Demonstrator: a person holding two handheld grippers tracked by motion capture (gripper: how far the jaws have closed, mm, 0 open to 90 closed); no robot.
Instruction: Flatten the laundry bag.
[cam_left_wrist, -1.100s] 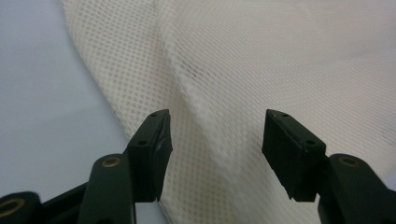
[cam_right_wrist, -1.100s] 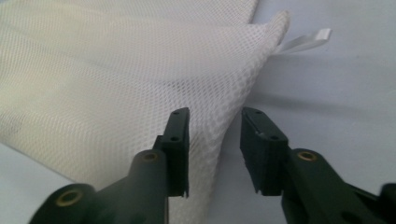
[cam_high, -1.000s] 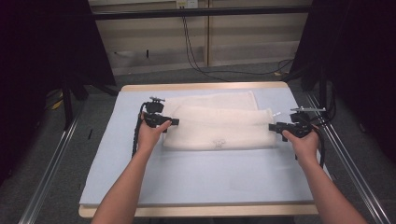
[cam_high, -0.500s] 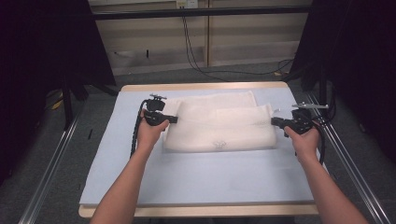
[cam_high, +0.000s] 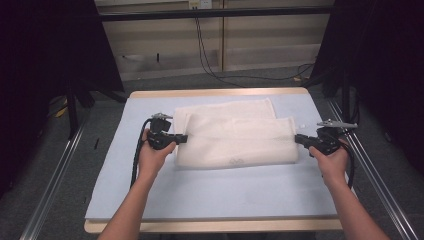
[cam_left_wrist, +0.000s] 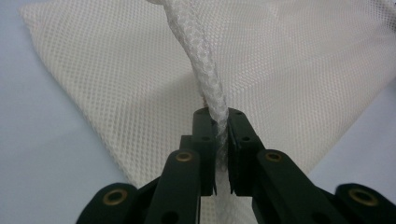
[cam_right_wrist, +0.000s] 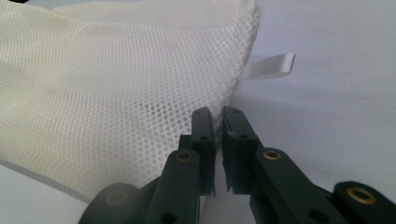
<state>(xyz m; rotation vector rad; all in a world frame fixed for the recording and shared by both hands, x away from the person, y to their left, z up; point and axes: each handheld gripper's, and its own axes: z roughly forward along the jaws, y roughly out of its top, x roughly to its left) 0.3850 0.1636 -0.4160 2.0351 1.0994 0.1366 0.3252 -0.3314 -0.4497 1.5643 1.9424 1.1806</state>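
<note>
A white mesh bag lies folded across the blue-covered table. My left gripper is at the bag's left end, shut on a bunched, rope-like edge of the mesh that rises from between its jaws. At the bag's right end my right gripper has just been closing, and its jaws pinch the mesh edge. A small white tag sticks out of the bag's far right corner.
Metal rails run along both sides of the table. Cables hang down the back wall to the floor. The blue cover in front of the bag is bare up to the wooden front edge.
Both grippers have closed on the ends of the mesh bag. The left hand has shifted slightly and lifted its edge. The right hand has barely moved.
</note>
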